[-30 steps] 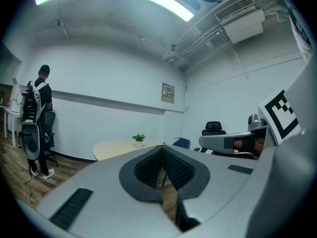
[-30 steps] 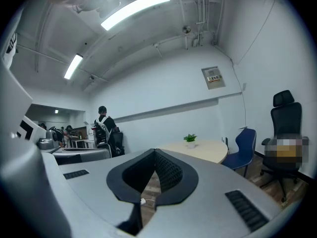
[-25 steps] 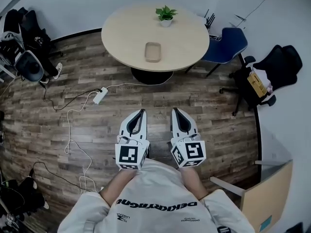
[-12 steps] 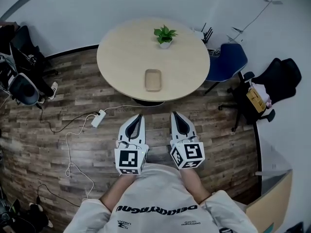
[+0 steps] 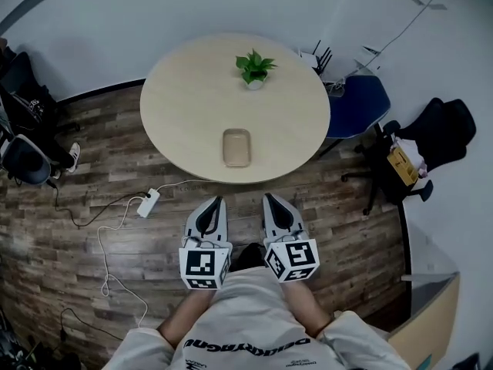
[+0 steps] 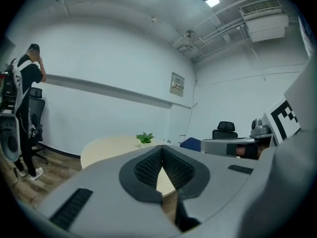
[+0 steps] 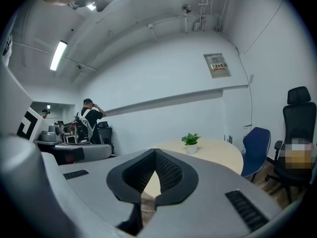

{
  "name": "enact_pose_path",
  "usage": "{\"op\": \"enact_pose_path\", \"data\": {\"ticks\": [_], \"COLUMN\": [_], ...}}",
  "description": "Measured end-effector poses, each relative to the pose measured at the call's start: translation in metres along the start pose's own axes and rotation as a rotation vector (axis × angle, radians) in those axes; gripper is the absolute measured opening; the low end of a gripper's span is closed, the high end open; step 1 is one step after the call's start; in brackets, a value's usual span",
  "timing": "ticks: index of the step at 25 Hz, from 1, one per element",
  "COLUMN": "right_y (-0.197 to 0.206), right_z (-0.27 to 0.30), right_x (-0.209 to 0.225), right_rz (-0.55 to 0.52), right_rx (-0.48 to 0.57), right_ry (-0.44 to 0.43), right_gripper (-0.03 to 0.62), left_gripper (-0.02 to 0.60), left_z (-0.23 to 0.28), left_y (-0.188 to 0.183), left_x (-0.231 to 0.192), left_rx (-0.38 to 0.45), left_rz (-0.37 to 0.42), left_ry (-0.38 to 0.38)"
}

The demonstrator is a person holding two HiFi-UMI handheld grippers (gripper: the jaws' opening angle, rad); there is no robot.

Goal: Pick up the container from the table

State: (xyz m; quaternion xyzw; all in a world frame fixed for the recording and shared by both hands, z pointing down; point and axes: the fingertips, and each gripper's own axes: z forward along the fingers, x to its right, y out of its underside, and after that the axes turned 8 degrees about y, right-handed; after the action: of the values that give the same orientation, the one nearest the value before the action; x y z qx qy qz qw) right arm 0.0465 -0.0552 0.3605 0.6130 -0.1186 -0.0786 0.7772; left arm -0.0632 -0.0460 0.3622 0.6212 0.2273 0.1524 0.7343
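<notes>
Lying on table (image 5: 192, 106): container (image 5: 236, 146) | left tongs (image 5: 216, 200) closed | right tongs (image 5: 267, 198) closed

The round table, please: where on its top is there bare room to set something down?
The table is bare left of the container and plant, and on the right toward the blue chair. Only the middle strip they occupy is taken.

Container (image 5: 236, 146): too small in head view for me to tell lid or contents; in both gripper views I lose it behind own jaws. Table (image 5: 185, 106) base hidden under top. Blue chair (image 5: 356, 102) half hidden behind table rim. Wall panel (image 7: 217, 63) print too small to read. My shirt (image 5: 246, 311) cut off by bottom edge. Office chair (image 5: 23, 160) clipped by left edge.
</notes>
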Motion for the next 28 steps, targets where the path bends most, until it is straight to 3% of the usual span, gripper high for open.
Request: {"op": "enact_pose_path", "data": {"ticks": [11, 16, 28], "right_y": [0.014, 0.033, 0.093], "right_z": [0.099, 0.148, 0.236], "right_x": [0.040, 0.050, 0.077], "right_rz": [0.021, 0.024, 0.079], "right_rx": [-0.099, -0.159, -0.301], "right_ry": [-0.021, -0.032, -0.023], "right_gripper": [0.032, 0.032, 0.035], "left_gripper": [0.015, 0.017, 0.018], "left_z": [0.090, 0.128, 0.201], "left_y": [0.030, 0.048, 0.108], "left_x": [-0.047, -0.072, -0.120], "left_rx": [-0.110, -0.188, -0.289], "left_rz": [-0.042, -0.005, -0.156], "left_ry": [-0.064, -0.080, -0.098]}}
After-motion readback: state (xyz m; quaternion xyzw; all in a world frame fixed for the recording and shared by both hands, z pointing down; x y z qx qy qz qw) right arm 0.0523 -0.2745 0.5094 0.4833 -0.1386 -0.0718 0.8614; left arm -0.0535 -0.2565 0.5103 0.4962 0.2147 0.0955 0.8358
